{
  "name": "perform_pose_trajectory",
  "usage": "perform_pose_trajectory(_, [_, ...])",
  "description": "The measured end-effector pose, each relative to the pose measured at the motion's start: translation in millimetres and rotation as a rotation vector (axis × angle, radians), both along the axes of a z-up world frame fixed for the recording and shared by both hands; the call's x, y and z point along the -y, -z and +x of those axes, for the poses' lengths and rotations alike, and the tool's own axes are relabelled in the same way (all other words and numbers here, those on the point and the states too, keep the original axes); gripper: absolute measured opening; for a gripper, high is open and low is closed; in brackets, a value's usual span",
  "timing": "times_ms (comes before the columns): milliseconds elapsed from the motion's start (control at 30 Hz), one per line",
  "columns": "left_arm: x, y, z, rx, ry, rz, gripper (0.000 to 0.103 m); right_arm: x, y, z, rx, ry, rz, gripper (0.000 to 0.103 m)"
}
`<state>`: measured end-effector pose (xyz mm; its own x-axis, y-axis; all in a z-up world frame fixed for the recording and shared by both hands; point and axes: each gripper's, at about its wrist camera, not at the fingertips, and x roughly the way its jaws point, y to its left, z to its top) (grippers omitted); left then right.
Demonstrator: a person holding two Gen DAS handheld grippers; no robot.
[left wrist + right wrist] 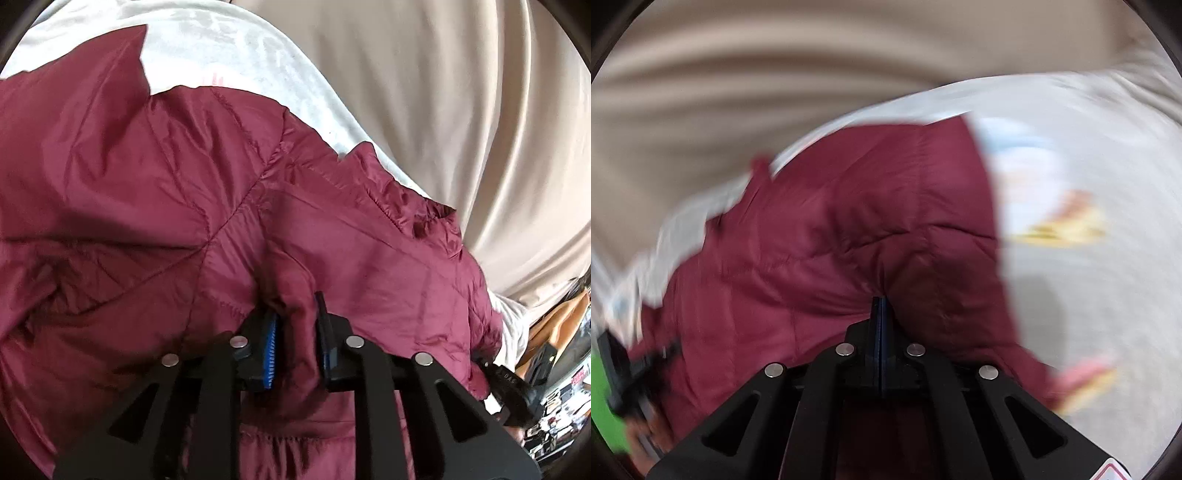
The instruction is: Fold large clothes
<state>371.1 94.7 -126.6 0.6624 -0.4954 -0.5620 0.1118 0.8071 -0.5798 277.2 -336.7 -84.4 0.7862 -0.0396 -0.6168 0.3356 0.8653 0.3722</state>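
Observation:
A maroon quilted jacket (155, 192) lies spread over a white printed sheet (229, 48). My left gripper (297, 314) is shut on a bunched fold of the jacket, with the cloth pinched between its blue pads (272, 350). The jacket also fills the middle of the right wrist view (827, 243), which is blurred. My right gripper (881, 304) has its jaws pressed together on the jacket's edge. The other gripper shows at the right edge of the left wrist view (513, 387) and at the lower left of the right wrist view (631, 373).
A beige curtain (443, 92) hangs behind the sheet, also in the right wrist view (775, 55). The sheet (1089, 295) with coloured prints stretches to the right of the jacket. Cluttered items (561, 369) sit at the far right.

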Motion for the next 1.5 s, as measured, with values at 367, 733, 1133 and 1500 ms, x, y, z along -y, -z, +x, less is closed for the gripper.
perform_pose_trajectory(367, [9, -29, -17, -0.047, -0.021, -0.005, 0.075, 16, -38, -90, 0.040, 0.112, -0.025, 0.045])
perform_pose_trajectory(733, [15, -16, 2, -0.129, 0.013, 0.101, 0.010, 19, -1, -22, -0.152, 0.042, -0.051, 0.000])
perform_pose_trajectory(1133, [-73, -67, -135, -0.113, -0.072, 0.204, 0.079, -19, -43, -193, -0.140, 0.036, -0.083, 0.064])
perform_pose_trajectory(1500, [-125, -30, -250, -0.322, -0.064, 0.212, 0.011, -63, 4, -307, -0.323, -0.014, 0.054, 0.012])
